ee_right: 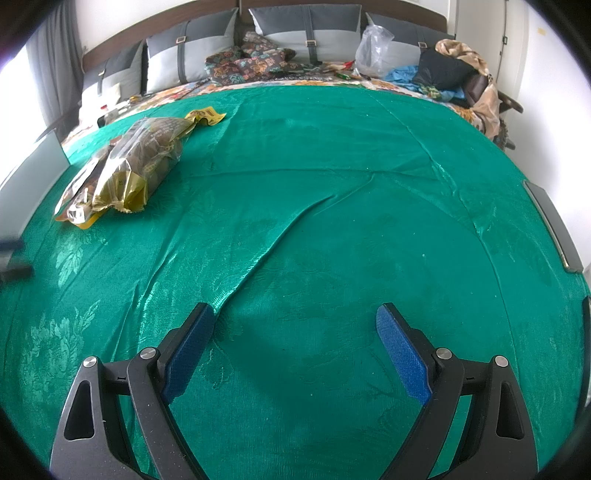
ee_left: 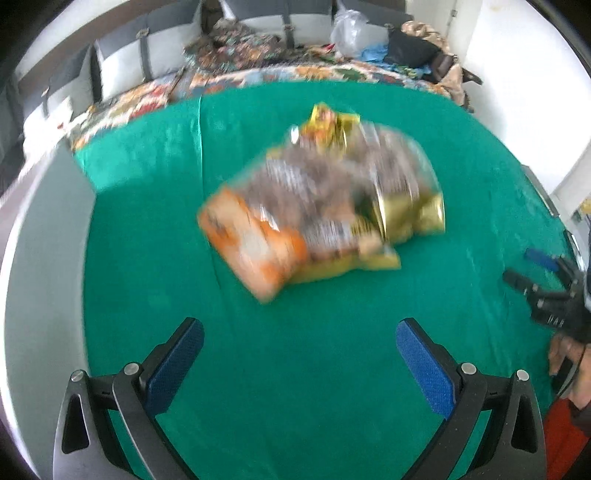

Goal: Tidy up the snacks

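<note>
Snacks (ee_right: 125, 166) lie in a small heap on the green cloth (ee_right: 332, 221), toward its left side in the right wrist view and well apart from both grippers; packets are clear and gold film with brown pieces showing through, a yellow one at the bottom of the heap; one gold end flap sticks out at the far end. In the left wrist view the snacks (ee_left: 325, 199) are smeared by blur; an orange packet end shows nearest the camera, gold film at the far and right sides; print cannot be read. Long axis of the heap in the right wrist view runs from near-left to far-right, the flap end pointing toward the pillows (ee_right: 306, 29).

Left gripper (ee_left: 300, 332) hovers over bare cloth (ee_left: 147, 258) short of the heap, jaws released and spread wide, nothing between them; right gripper (ee_right: 295, 317) likewise spread and empty above a fold in the cloth. Right gripper (ee_left: 532, 275) also shows at the right edge of the left wrist view, a hand (ee_left: 565, 354) beneath it.
</note>
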Tool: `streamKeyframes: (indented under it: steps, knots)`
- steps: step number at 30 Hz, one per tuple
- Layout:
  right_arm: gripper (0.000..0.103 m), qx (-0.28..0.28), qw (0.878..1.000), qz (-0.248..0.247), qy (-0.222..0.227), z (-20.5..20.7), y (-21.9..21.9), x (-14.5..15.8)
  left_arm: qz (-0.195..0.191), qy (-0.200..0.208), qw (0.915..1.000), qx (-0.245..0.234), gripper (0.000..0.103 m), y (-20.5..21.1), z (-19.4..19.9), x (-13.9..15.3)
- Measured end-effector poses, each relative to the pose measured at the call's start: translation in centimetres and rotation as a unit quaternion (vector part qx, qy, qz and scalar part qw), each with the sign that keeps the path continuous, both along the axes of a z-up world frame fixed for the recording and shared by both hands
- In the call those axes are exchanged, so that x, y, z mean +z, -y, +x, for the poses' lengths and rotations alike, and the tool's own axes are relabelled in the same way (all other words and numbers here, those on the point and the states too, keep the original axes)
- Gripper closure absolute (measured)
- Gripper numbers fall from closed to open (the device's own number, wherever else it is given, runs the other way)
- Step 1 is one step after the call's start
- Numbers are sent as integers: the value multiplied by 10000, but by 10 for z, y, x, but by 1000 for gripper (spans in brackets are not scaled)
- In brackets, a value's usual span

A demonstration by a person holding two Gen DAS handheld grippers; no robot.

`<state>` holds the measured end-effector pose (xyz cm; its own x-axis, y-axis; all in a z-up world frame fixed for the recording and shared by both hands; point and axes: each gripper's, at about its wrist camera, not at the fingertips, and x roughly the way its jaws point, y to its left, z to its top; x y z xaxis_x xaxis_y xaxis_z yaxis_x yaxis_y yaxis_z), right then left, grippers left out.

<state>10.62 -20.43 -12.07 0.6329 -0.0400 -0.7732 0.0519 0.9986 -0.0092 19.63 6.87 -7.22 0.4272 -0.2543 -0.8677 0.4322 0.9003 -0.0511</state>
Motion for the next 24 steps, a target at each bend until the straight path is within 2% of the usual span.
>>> streamKeyframes:
  steps: [3,7,10,14,16,20,21,22,24]
  knots:
    - [11,0,10000,0,0,0,0,0,306,179,9989,-310,0,9,24,13]
    - [11,0,10000,0,1,0,0,0,662,191,9946,-782,0,27,55,9]
    - [11,0,10000,0,1,0,0,0,711,135,9941,-802,0,32,83,2]
    - [11,0,10000,-1,1,0,-1,0,134,-303,9963,-798,0,34,119,-8]
    - [11,-1,10000,-1,3,0,-1,0,-74,-367,9965,-742,0,33,132,-13]
    - [11,-2,10000,-1,3,0,-1,0,-486,-934,9942,-211,1,22,158,-36]
    - [11,-2,10000,-1,3,0,0,0,-636,-935,9935,-85,3,17,159,-37]
    - [11,-2,10000,-2,2,0,-1,0,-798,-774,9938,7,19,13,156,-33]
    - [11,-1,10000,-3,2,0,0,0,-931,-639,9934,184,34,3,148,-29]
